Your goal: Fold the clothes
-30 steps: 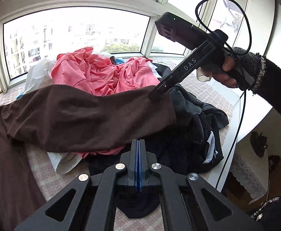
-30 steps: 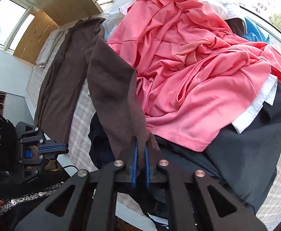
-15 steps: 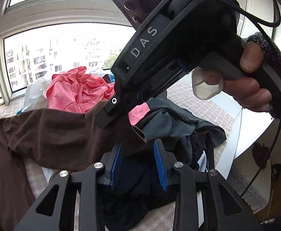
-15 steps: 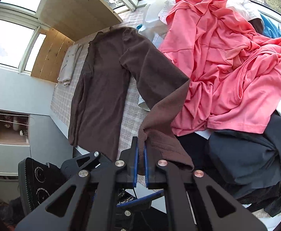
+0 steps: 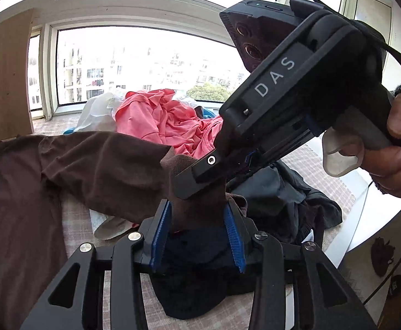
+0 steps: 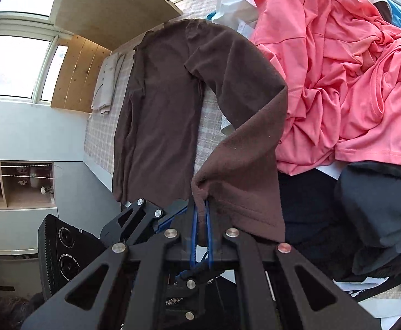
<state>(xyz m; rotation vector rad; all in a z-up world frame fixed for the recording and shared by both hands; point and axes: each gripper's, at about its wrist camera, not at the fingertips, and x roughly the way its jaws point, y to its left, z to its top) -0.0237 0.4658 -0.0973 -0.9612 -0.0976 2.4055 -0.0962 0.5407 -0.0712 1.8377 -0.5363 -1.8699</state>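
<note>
A brown long-sleeved top [image 6: 159, 115] lies flat on the checked surface, its body stretching away to the left. My right gripper [image 6: 200, 209] is shut on the cuff end of its sleeve [image 6: 244, 148], which is lifted and bent back toward the body. In the left wrist view the right gripper [image 5: 189, 181] holds that sleeve end [image 5: 197, 209] between the blue pads of my left gripper [image 5: 197, 220], whose jaws stand open around it. The sleeve [image 5: 104, 165] runs off to the left.
A pile of clothes lies beside the top: a pink garment [image 6: 338, 82] [image 5: 167, 121], white pieces [image 5: 98, 112], dark grey and black clothes [image 6: 379, 206] [image 5: 283, 200]. A pale folded garment [image 6: 107, 82] lies at the far end. Windows and a wooden panel [image 5: 5, 77] stand behind.
My left gripper went from shut to open and closed in around the sleeve end. My right gripper carried the cuff off the pile toward the left gripper.
</note>
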